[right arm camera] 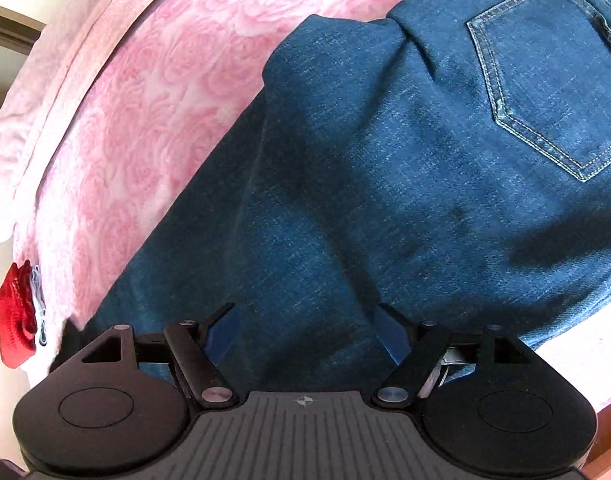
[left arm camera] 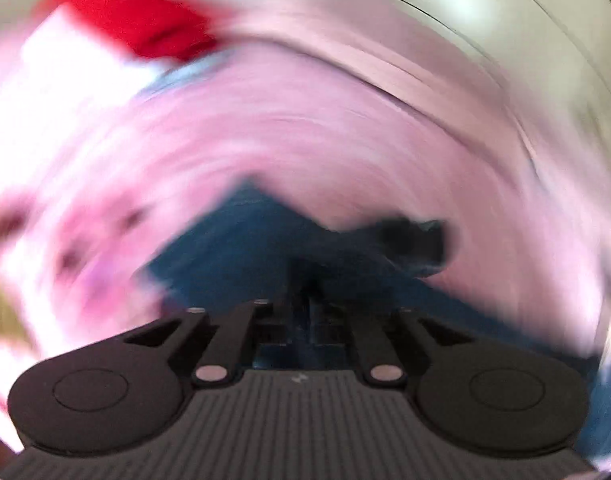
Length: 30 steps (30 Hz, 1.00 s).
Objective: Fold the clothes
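Note:
A pair of blue jeans (right arm camera: 385, 168) lies spread on a pink rose-patterned bedspread (right arm camera: 145, 100), a back pocket (right arm camera: 545, 80) facing up at the upper right. My right gripper (right arm camera: 307, 336) is open, fingers wide apart just above the denim, holding nothing. The left wrist view is badly motion-blurred. My left gripper (left arm camera: 305, 304) has its fingers close together with blue denim (left arm camera: 233, 248) bunched between them, over the pink bedspread (left arm camera: 305, 132).
A red knitted item (right arm camera: 15, 320) with a white-grey piece beside it lies at the bed's left edge; it shows as a red blur in the left wrist view (left arm camera: 145, 20). A pale pink folded cloth (right arm camera: 65, 60) lies along the far edge of the bed.

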Tool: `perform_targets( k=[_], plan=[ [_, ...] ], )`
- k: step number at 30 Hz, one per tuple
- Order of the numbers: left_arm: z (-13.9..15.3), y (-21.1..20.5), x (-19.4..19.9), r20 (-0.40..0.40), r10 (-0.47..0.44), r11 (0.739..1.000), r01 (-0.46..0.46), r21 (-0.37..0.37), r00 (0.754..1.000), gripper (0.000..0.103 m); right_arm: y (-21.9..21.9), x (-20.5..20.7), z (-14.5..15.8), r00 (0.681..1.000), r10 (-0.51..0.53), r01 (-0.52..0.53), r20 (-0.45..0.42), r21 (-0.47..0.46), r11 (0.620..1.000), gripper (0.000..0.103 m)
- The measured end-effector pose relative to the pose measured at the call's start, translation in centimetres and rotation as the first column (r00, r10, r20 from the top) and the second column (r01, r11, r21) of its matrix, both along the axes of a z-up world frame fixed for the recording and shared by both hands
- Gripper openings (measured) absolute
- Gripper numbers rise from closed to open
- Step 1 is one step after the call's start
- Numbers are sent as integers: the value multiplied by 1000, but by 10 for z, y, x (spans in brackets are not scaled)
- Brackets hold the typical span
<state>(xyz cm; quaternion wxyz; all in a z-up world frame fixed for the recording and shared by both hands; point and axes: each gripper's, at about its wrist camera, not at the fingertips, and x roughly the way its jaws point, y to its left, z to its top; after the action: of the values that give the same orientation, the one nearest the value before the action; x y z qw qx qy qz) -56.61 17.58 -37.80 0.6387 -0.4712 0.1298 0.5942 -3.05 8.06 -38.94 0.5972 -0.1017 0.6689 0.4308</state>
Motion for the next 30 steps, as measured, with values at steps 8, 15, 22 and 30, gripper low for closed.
perform_targets(
  k=[8, 15, 22, 30],
  plan=[
    [-9, 15, -27, 189, 175, 984, -174, -22, 966, 22, -7, -4, 3, 1000, 5, -5, 17, 0, 1000, 77],
    [-4, 12, -15, -44, 59, 998, -57, 37, 997, 4, -12, -7, 3, 999, 18, -18, 36, 12, 1000, 77],
    [17, 14, 5, -227, 65, 998, -68, -5, 972, 16, -26, -6, 11, 997, 23, -29, 67, 90, 996, 77],
    [54, 14, 109, -230, -249, 968, 236, -85, 941, 16, -60, 64, 38, 952, -8, -31, 307, 123, 992, 77]
  ],
)
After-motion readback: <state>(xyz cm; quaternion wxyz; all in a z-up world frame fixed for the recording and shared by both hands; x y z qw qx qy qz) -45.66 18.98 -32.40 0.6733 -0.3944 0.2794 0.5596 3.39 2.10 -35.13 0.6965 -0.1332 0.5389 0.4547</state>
